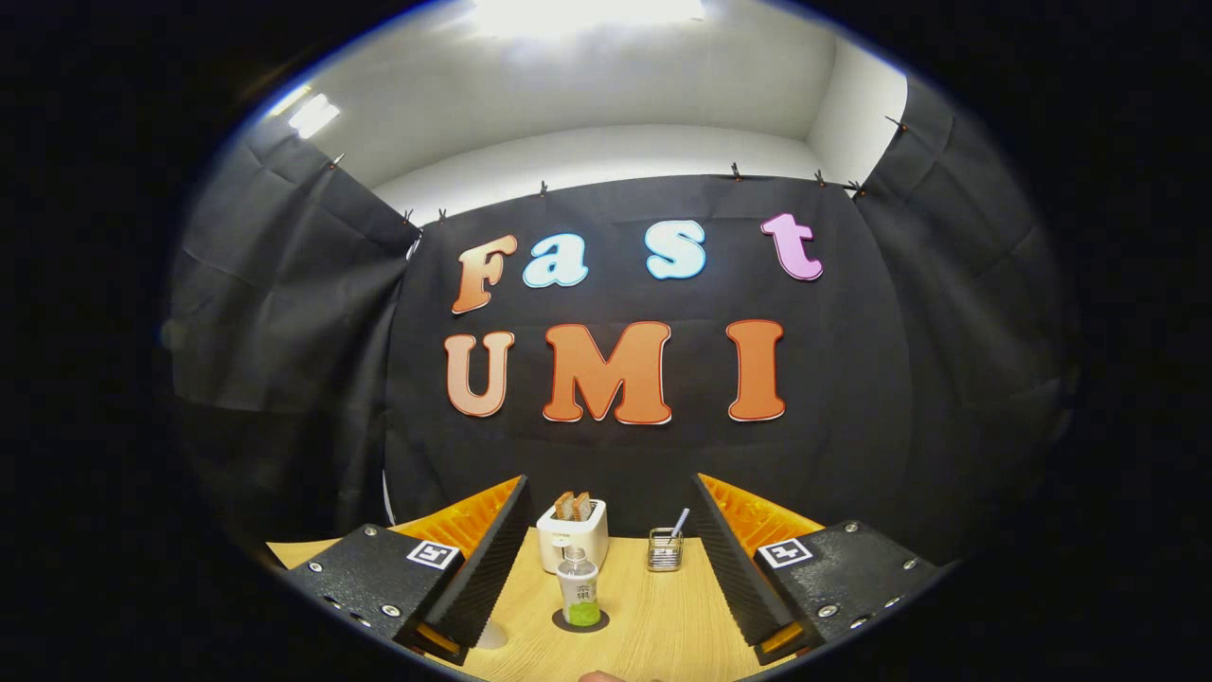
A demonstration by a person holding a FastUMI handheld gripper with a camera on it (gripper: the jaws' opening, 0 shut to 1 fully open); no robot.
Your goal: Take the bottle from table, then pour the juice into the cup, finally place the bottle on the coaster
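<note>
The bench (663, 625) of pale wood carries everything, and the gripper (606, 578) hangs above its near side with its jaws spread wide and holding nothing. The toaster (572, 535), white with two slices of bread standing in it, sits at the back, just behind the bottle (578, 589). The bottle stands upright on a dark round coaster (579, 621), ahead of the fingers and roughly centred in the gap between them, a little toward the left finger. A small wire basket (665, 549) with a straw-like stick in it stands to the right of the toaster, apart from the bottle. A pale round shape (490, 637) peeks out under the left finger; it may be the cup, but too little of it shows to tell

The main risk appears to be a tip-over: the bottle is narrow and tall, and a finger nudging its side on the way in could topple it or slide it off the coaster. Going too deep could knock the toaster. The shape under the left finger lies close to that finger's path and could be struck unseen
</note>
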